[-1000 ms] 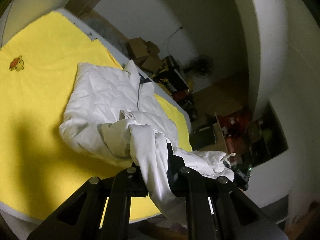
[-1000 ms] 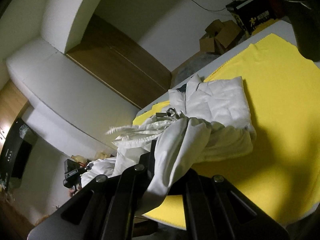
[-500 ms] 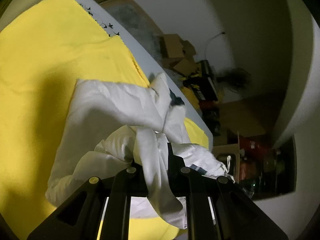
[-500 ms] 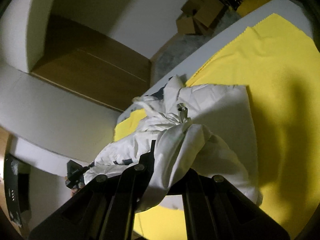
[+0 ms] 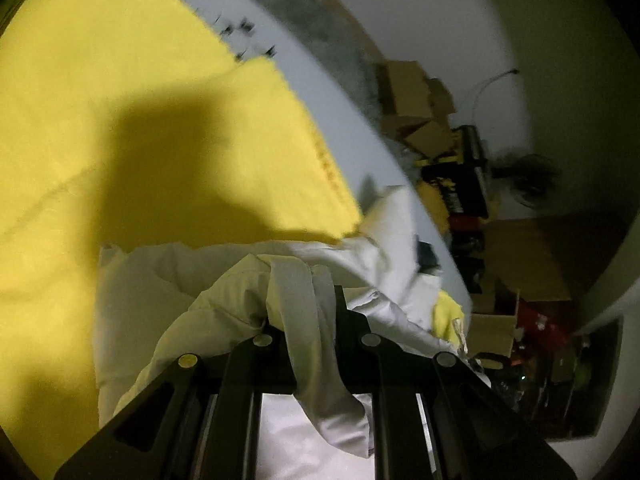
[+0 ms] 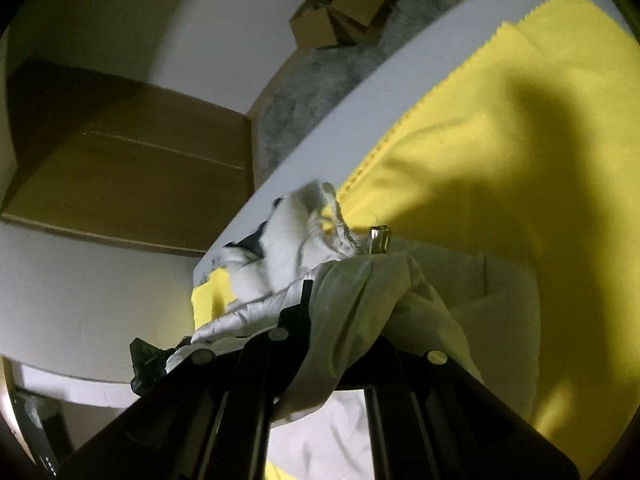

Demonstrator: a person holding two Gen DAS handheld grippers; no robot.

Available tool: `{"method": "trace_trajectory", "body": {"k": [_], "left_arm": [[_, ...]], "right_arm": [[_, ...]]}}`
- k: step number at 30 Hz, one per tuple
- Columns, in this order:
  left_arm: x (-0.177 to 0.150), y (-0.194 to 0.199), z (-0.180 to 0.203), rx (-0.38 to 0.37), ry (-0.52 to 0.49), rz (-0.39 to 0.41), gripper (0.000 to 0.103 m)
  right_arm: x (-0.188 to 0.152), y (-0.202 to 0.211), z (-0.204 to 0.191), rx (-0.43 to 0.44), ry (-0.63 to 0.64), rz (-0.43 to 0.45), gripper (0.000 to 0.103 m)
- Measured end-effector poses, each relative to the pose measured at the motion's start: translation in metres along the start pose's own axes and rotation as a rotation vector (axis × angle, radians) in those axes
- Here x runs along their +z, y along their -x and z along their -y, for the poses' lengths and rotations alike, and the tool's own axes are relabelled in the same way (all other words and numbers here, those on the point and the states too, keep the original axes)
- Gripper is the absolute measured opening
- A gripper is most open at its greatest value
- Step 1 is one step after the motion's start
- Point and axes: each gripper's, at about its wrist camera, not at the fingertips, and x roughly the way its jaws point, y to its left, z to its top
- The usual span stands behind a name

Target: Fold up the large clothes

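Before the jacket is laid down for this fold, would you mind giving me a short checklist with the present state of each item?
1. Left tongs shut on the white jacket: ok.
2. Right tongs shut on the jacket: ok.
3. Yellow cloth ahead free of other items: ok.
4. Jacket kept on the cloth: not ok, its collar end lies over the cloth's edge onto the white surface.
5. Lifted fabric smooth: not ok, bunched at both tongs.
6. Hem edges aligned: cannot tell.
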Motion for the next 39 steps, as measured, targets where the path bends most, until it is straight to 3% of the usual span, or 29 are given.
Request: {"method": "trace_trajectory", "body": {"k": [6,12,15,16,17,18,19,20,22,24,27,29,30,33,34,35,39], "left_arm": [[0.017,-0.046,-0.02,0.011,0.029,-0.045,0.014],[0.022,-0.066,-0.023,0.024,0.019,-0.025,0.015],[0.022,-0.064,-0.018,0.028,0.004,-0.031,0.016],[0.022,-0.059,-0.017,0.005,0.022,-0.042,0.018],[0.023,-0.051,-0.015,-0.032,0.025,-0.031,0.028],[0.023,-0.042,-0.012,-0.074,0.023,-0.015,0.055],[0.022,-0.025,-0.003,-0.164,0.003,0.016,0.075],[0.021,-0.016,0.003,-0.204,-0.009,0.033,0.102],[0.016,0.026,0.023,-0.278,-0.063,0.137,0.103],[0.004,0.07,0.042,-0.277,-0.124,0.259,0.103],[-0.028,0.115,0.064,-0.156,-0.208,0.4,0.103],[-0.048,0.127,0.074,-0.109,-0.252,0.436,0.103],[-0.063,0.129,0.079,-0.088,-0.277,0.434,0.103],[-0.098,0.129,0.083,-0.071,-0.292,0.394,0.103],[-0.109,0.129,0.081,-0.063,-0.3,0.381,0.103],[-0.121,0.128,0.081,-0.061,-0.313,0.373,0.103],[-0.161,0.108,0.082,0.01,-0.367,0.382,0.102]], "right_arm": [[0.01,-0.036,0.035,-0.037,-0.049,-0.036,0.003],[0.01,-0.052,0.048,-0.014,-0.068,-0.024,0.003],[0.008,-0.042,0.051,0.046,-0.108,0.024,0.011],[0.009,-0.039,0.053,0.068,-0.117,0.033,0.023],[0.006,-0.033,0.051,0.115,-0.124,0.045,0.032],[0.005,-0.026,0.048,0.145,-0.127,0.058,0.046],[0.002,-0.015,0.042,0.167,-0.12,0.081,0.047],[0.002,-0.007,0.037,0.199,-0.106,0.102,0.048],[-0.001,0.013,0.026,0.232,-0.084,0.14,0.048],[-0.009,0.04,0.006,0.228,-0.026,0.211,0.049],[-0.032,0.077,-0.029,0.199,0.076,0.358,0.054],[-0.047,0.104,-0.051,0.135,0.141,0.485,0.079],[-0.049,0.109,-0.058,0.119,0.157,0.49,0.09],[-0.056,0.116,-0.068,0.056,0.155,0.466,0.085],[-0.061,0.115,-0.071,0.04,0.165,0.445,0.074],[-0.072,0.111,-0.077,0.017,0.199,0.412,0.07],[-0.121,0.103,-0.083,-0.277,0.308,0.368,0.063]]}}
